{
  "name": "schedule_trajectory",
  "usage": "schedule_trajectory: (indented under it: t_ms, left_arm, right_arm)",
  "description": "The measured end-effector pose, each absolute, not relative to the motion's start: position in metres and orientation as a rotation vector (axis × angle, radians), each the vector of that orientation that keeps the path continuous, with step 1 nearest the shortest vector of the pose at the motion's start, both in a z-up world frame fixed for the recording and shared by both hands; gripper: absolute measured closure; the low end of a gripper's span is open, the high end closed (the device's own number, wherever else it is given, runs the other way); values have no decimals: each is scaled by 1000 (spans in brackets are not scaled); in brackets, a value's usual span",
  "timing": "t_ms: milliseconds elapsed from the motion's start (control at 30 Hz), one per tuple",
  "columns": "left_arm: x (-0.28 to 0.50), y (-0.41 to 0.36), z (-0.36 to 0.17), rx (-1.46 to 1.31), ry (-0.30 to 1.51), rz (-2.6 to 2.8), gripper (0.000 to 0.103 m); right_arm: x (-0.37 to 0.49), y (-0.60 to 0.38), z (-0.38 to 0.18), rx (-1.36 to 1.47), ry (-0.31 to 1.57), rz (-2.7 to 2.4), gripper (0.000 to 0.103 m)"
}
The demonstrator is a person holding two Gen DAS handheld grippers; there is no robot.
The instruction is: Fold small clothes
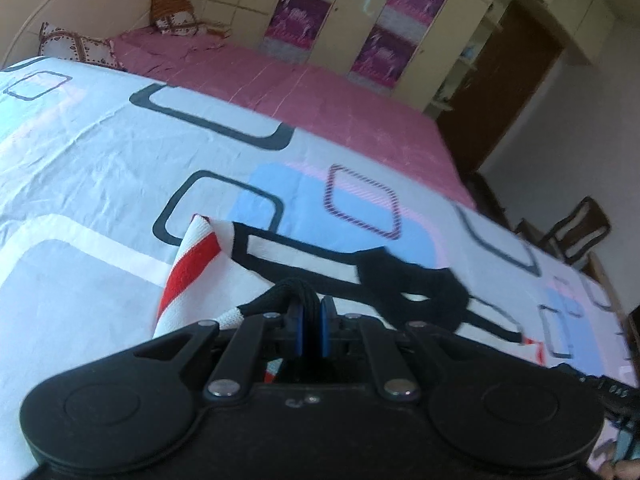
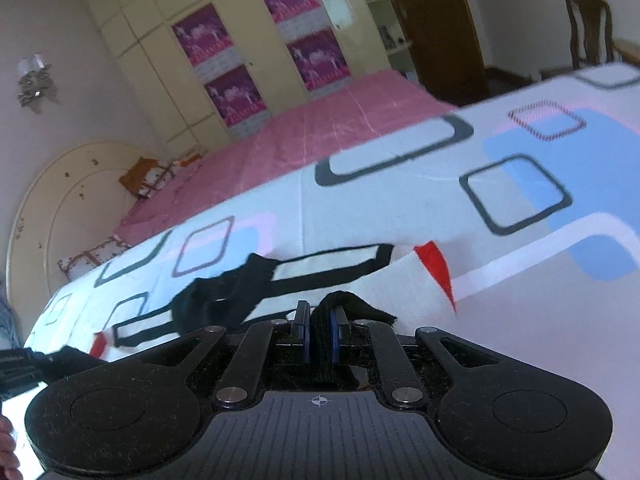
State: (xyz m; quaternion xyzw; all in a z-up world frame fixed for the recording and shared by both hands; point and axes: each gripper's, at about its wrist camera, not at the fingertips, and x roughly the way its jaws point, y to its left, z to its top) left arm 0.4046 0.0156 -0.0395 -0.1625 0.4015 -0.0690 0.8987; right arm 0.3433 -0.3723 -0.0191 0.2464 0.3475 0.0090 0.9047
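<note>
1. We see our left gripper with its blue pads pressed almost together, a black trimmed edge of the small garment pinched between them.
2. In the left wrist view the garment is white with black bands and a red stripe; a red-and-white striped part rises just left of the jaws, lifted off the bed.
3. We see our right gripper closed in the same way, its pads clamped on a black piece of the same garment.
4. From the right wrist view the cloth stretches away from the jaws across the patterned bedsheet, with a red triangular patch to the right and a bunched black part to the left.
5. The garment lies on the near part of the bed, close to its front edge, partly held up by both grippers; we cannot tell how much of it touches the sheet.
6. The bedsheet is white with dark rounded squares and pale blue blocks.
7. Beyond it a pink cover runs to the far side of the bed, with pillows near the curved headboard.
8. A cream wardrobe with magenta panels stands behind the bed, and a wooden chair shows in the right wrist view beyond the bed's right corner.
9. At the lower left edge of the right wrist view the other gripper's dark body shows blurred.
</note>
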Motion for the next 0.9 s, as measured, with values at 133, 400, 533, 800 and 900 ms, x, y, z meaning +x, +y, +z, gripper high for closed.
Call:
schedule_trajectory:
  t_ms: [133,400,533,800,900]
  left_arm:
    - [422,9,-54,-285,860,-111,94]
    - [431,35,-52,-359,846,-84,40]
    - [421,37,-42,-273,794,-135,37]
    - [426,1,-58,-59,829,-237,37]
    - [431,-7,-63,-31,831,-261,37]
  right_arm:
    - [361,-379,-35,529,752,-10,94]
    - [360,-386,-35,483,697,-50,29]
    - [361,-389,-31,426,685,-6,29]
    - [377,-374,-45,316,726,61,33]
    - [385,-369,-50,286,751,87,45]
